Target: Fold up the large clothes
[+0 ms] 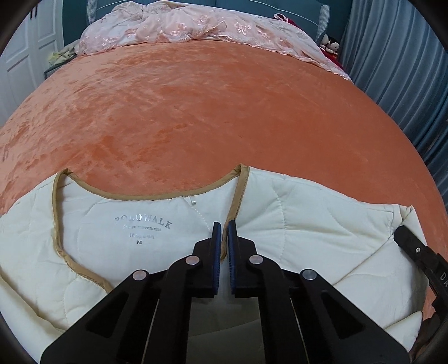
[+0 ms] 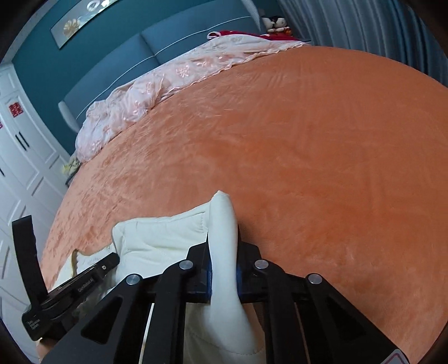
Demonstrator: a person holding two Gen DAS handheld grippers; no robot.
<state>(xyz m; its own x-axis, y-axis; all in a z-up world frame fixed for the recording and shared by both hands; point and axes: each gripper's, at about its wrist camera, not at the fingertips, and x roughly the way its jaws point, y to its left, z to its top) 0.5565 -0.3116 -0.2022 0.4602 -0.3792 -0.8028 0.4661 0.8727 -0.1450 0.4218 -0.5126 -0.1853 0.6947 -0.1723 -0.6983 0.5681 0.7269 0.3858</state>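
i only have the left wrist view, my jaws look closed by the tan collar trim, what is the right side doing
Observer: The right gripper is shut on a cream fold of the quilted cream jacket.
Operator: where on the jacket
Observer: At its outer edge, next to bare orange velvet bedspread; the pinched fold stands up between the jaws.
Operator: anything else i miss
Observer: A framed picture hangs on the teal wall above the headboard.
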